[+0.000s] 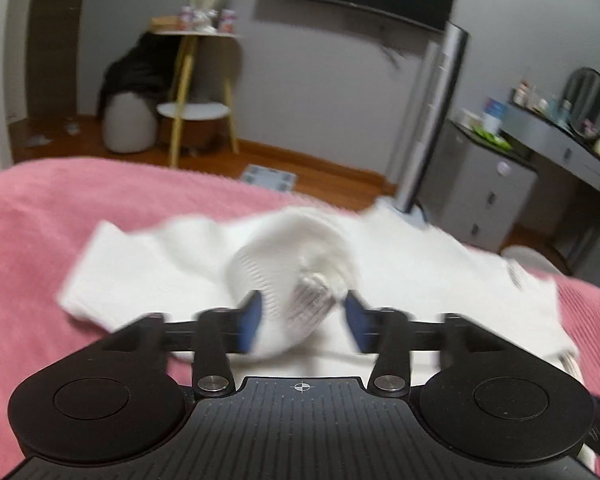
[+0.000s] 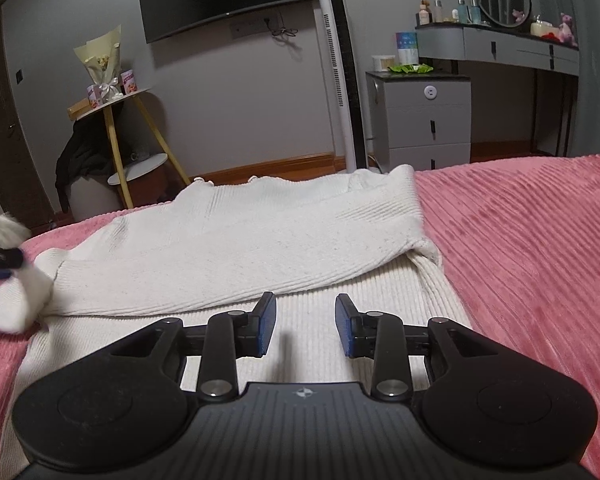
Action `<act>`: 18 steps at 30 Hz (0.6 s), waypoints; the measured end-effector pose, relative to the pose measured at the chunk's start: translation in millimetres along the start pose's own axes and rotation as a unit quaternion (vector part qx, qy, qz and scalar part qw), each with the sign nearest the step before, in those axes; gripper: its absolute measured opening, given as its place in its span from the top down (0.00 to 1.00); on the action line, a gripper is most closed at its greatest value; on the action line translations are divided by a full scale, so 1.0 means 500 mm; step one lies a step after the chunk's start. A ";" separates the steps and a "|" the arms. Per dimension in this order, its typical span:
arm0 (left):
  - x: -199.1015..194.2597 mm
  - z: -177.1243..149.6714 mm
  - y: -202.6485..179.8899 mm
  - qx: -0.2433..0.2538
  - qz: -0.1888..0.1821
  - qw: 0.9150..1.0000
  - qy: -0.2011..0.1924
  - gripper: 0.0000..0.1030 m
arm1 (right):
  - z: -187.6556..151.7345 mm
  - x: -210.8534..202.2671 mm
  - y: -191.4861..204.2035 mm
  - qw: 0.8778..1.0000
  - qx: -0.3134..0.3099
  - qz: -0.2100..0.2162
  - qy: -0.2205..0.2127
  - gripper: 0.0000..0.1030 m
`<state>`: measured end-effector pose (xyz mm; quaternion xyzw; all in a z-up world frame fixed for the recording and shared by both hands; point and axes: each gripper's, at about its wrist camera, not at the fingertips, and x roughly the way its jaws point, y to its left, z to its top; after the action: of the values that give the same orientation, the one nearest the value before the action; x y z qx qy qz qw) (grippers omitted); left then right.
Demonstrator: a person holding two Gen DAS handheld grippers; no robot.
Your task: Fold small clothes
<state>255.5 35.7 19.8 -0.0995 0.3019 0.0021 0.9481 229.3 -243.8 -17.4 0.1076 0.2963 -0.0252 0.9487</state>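
Observation:
A white ribbed knit sweater (image 2: pixel 240 248) lies partly folded on a pink bedspread (image 2: pixel 520 240). My right gripper (image 2: pixel 306 328) hovers open just over its near part, with nothing between the fingers. In the left wrist view the picture is blurred; the sweater (image 1: pixel 160 264) spreads across the bed, and a rolled sleeve end (image 1: pixel 300 280) stands up between the jaws of my left gripper (image 1: pixel 304 320). The cloth rests against the left pad (image 1: pixel 252 320), with a gap to the right one, so the gripper is open. The right wrist view shows that gripper (image 2: pixel 0 260) at the far left edge by the sleeve (image 2: pixel 16 304).
The bed's far edge runs just behind the sweater. Beyond it stand a tower fan (image 2: pixel 340 80), a grey drawer cabinet (image 2: pixel 424 120), a dressing table (image 2: pixel 500 44) and a yellow-legged side table (image 2: pixel 116 120). A bathroom scale (image 1: pixel 268 178) lies on the floor.

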 end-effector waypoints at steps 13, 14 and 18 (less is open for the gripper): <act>-0.013 -0.052 0.186 -0.132 0.159 0.978 0.034 0.41 | -0.022 0.041 0.085 0.986 0.008 0.145 0.082 0.63; -0.006 -0.053 0.201 -0.140 0.159 0.976 0.038 0.41 | -0.021 0.050 0.103 0.983 0.005 0.160 0.094 0.59; 0.003 -0.070 0.223 -0.149 0.149 0.976 0.053 0.41 | -0.015 0.102 0.163 0.969 0.028 0.210 0.128 0.43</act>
<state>229.8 138.3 -29.9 -0.1931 0.3596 0.1828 0.8944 276.4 -162.1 -36.9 0.1957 0.3849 0.1799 0.8838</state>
